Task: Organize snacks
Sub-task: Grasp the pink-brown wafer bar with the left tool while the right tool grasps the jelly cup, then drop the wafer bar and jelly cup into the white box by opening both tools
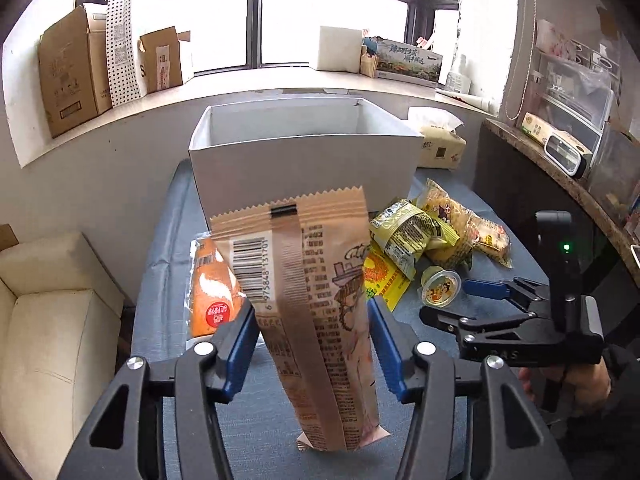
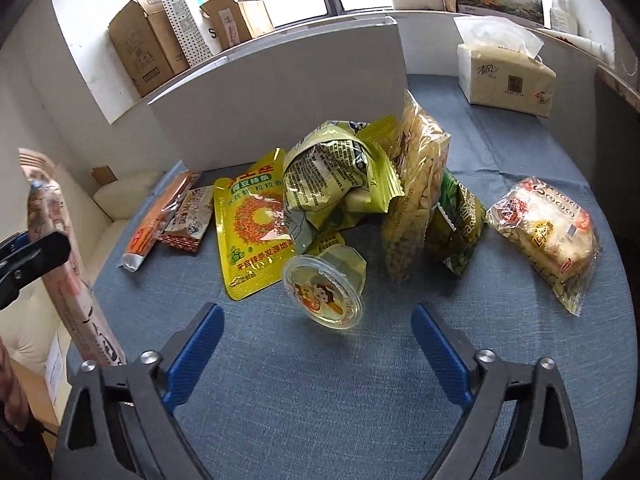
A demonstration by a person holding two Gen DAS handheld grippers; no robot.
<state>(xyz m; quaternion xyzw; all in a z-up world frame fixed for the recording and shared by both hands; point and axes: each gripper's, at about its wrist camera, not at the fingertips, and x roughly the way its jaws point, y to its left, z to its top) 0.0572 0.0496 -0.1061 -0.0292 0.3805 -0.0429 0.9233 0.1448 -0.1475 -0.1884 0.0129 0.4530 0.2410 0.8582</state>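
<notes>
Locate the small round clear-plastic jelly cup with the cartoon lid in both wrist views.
Left wrist: jelly cup right of centre, on the blue cloth beside the yellow pouch.
Right wrist: jelly cup centre, tipped on its side, ahead of the open jaws.
Shared landmark: white cardboard box.

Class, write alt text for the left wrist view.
The left gripper holds a tan snack packet upright in its jaws above a blue table. Behind stands an open white box, with more snacks to its right.

Open box (image 2: 280,92) at back of surface (image 2: 320,400); snack pile (image 2: 360,184) in front of it, jelly cup (image 2: 324,292) nearest, tissue pack (image 2: 506,74) right of box, orange packet (image 2: 160,220) left of pile.
</notes>
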